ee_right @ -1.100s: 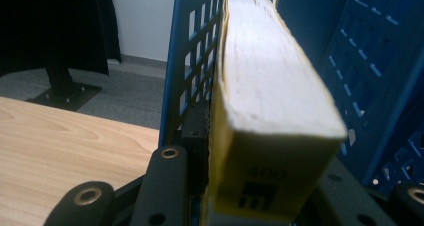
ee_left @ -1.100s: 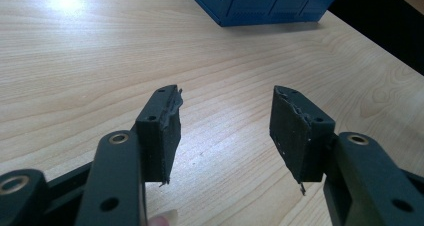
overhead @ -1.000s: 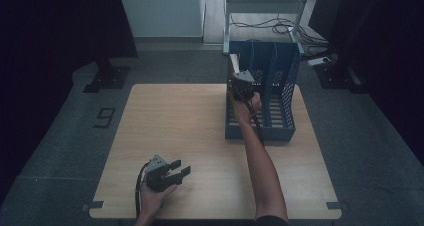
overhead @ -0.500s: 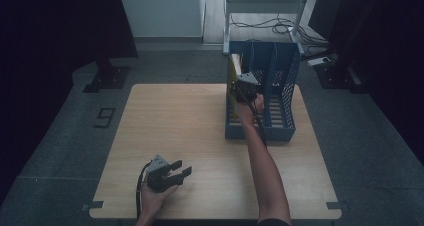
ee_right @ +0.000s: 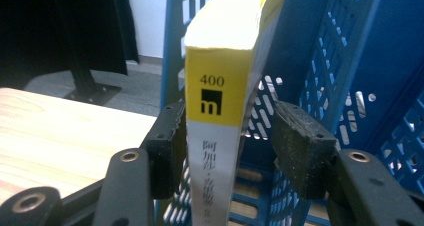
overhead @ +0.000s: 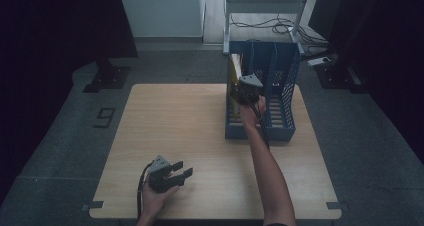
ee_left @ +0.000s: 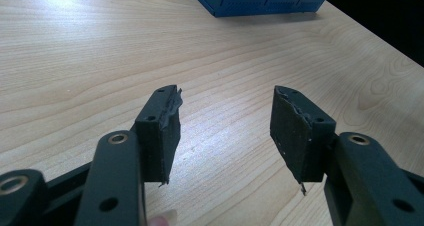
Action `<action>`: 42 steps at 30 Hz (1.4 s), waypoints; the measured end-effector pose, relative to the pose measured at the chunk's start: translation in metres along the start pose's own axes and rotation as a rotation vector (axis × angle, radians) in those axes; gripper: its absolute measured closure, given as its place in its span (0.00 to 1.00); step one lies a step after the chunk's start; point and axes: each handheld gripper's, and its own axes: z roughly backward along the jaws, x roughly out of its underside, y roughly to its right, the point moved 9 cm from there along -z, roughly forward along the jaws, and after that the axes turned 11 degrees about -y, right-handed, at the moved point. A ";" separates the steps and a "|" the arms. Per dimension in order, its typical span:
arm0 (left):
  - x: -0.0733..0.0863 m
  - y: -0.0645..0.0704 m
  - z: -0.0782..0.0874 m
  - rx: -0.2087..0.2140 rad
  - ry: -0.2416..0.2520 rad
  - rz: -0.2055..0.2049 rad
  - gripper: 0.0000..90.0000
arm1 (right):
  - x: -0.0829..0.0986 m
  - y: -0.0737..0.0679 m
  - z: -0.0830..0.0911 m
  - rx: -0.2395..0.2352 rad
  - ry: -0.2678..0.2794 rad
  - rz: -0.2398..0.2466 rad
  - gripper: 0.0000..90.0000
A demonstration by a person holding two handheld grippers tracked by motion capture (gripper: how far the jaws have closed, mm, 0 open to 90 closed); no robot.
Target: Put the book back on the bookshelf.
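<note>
One yellow-spined book (ee_right: 220, 111) stands upright in the leftmost slot of the blue file rack (overhead: 285, 81), between the right claw's (ee_right: 227, 136) parted jaws; the right-hand jaw stands clear of it. Left claw (ee_left: 225, 121) hovers agape over the bare surface (overhead: 175, 121), well apart from the rack.

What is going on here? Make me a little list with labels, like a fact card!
Place: wooden table
Main thing: yellow and white book, standing upright
Where the book is: leftmost slot of the blue file rack
Right gripper: jaws around the book, left pad touching it, a gap at the right pad
Left gripper: open, empty, low over the table near the front edge
Rack position: far right part of the table
</note>
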 end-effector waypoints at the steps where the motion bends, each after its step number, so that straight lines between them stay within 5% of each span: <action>1: 0.000 0.000 0.000 0.000 -0.002 -0.001 0.51 | 0.000 0.000 0.002 -0.009 0.004 -0.004 0.53; 16: 0.000 0.000 0.000 -0.005 -0.004 0.000 0.50 | 0.017 -0.002 0.029 -0.082 0.022 -0.011 0.48; 25: 0.000 0.000 0.000 0.002 -0.002 -0.009 0.48 | 0.029 -0.004 0.047 -0.114 0.018 0.026 0.46; 42: 0.000 0.000 0.002 0.016 0.009 0.008 0.42 | 0.053 -0.002 0.099 -0.182 0.034 0.061 0.44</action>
